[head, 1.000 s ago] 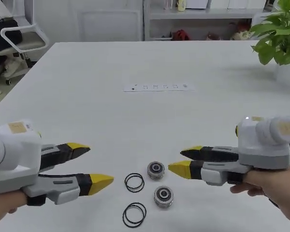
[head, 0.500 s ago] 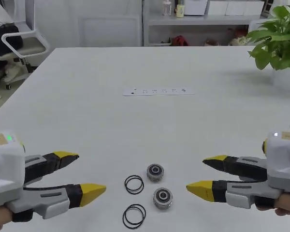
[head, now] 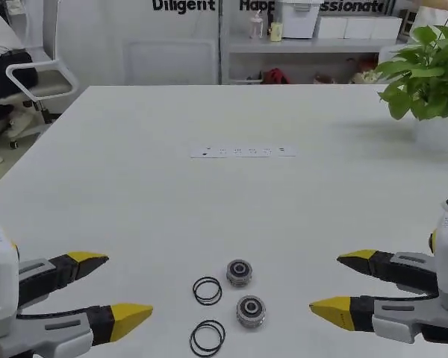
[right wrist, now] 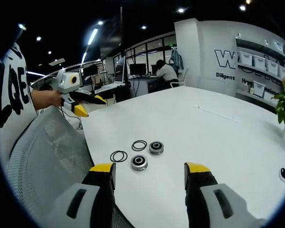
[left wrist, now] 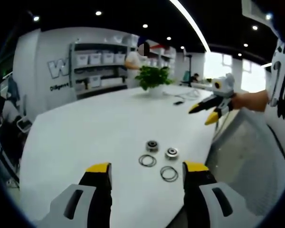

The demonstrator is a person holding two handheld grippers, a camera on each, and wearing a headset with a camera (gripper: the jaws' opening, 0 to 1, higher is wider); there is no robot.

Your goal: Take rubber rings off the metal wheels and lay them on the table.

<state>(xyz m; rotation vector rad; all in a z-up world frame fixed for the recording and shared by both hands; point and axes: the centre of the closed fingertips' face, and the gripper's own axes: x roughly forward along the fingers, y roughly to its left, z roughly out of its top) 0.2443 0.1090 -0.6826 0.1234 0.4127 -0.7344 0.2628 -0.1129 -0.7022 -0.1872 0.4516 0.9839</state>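
Hovering open and empty, the left hand-held gripper (head: 120,285) and right hand-held gripper (head: 330,283) flank metal wheels (head: 240,272) and rubber rings (head: 207,290) on the tabletop (head: 231,201).

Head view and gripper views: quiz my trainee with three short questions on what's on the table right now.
1. True or false: the left gripper and the right gripper are both open and hold nothing.
2. How many metal wheels lie on the table? A one, B two, C four.
3. Fill in: in the head view, the loose rubber rings lie to the ___ of the wheels.
Key: 1 true; 2 B; 3 left.
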